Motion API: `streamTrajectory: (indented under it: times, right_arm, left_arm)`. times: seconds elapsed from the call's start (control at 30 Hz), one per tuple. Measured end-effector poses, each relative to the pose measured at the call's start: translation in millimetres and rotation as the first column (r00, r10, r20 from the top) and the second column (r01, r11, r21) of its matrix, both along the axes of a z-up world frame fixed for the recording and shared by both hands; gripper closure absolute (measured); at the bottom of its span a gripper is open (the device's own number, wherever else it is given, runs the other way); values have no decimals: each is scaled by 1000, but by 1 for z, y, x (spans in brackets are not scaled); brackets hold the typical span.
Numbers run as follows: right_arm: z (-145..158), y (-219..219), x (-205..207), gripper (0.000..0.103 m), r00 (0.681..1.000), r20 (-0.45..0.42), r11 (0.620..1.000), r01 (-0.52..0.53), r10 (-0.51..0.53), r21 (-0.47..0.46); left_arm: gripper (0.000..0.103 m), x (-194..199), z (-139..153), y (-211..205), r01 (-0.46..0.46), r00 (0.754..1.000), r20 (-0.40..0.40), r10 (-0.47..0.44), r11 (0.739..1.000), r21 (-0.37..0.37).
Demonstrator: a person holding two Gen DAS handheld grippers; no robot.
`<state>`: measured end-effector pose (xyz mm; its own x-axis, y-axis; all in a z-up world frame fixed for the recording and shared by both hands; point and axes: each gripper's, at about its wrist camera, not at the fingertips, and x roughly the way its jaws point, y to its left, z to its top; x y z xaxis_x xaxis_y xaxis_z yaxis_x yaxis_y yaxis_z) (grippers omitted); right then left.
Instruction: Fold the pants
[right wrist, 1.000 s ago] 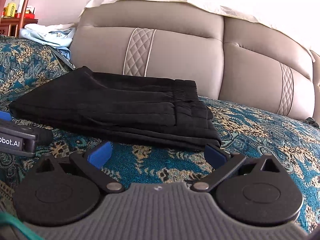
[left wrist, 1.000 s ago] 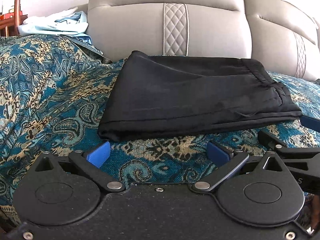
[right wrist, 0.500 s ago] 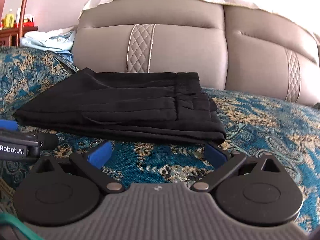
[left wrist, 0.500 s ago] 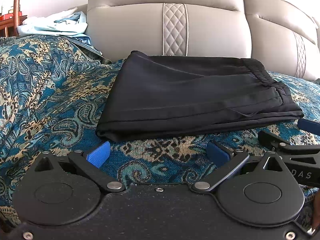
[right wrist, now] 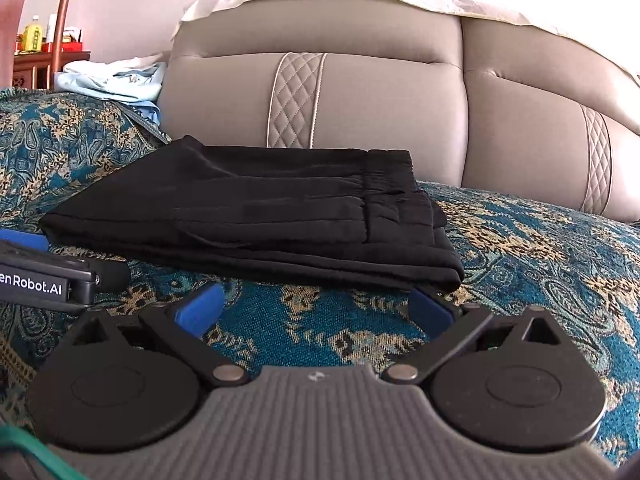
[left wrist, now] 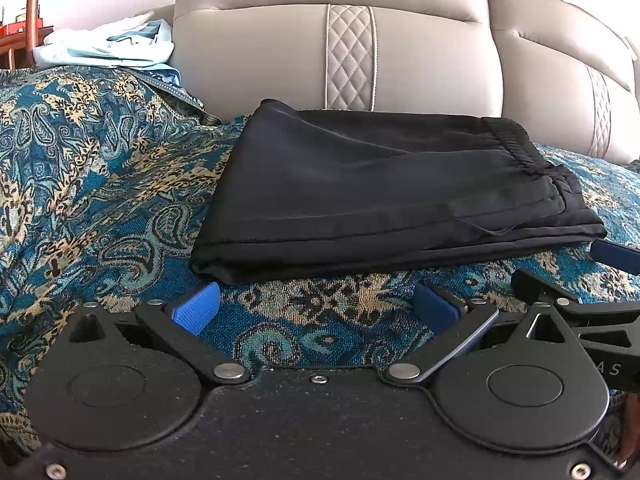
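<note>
Black pants (left wrist: 380,196) lie folded in a flat rectangle on the patterned blue cover, waistband at the right end; they also show in the right wrist view (right wrist: 256,216). My left gripper (left wrist: 316,306) is open and empty, just in front of the pants' near left edge. My right gripper (right wrist: 316,308) is open and empty, just in front of the pants' near right corner. Each gripper shows at the edge of the other's view: the right one (left wrist: 592,280) and the left one (right wrist: 44,268).
A blue and gold paisley cover (left wrist: 80,184) lies over the sofa seat. The beige leather backrest (right wrist: 360,104) rises right behind the pants. Light blue clothes (left wrist: 108,46) are piled at the back left. A wooden side table (right wrist: 44,62) with bottles stands far left.
Both grippers have shifted slightly, with the views tilting a little upward. The pants have not moved. Both grippers stay open.
</note>
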<state>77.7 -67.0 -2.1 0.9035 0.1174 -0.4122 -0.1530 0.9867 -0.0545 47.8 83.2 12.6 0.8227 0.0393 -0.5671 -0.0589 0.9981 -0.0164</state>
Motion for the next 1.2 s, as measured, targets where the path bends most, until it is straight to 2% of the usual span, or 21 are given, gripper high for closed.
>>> streamTrajectory:
  times: [1.2]
  right_arm:
    - [1,-1,-1,0,1000,2,1000,-2,2,1]
  left_arm:
    - [0,4,-2,2,1,1000,-14,-1,1000,-6]
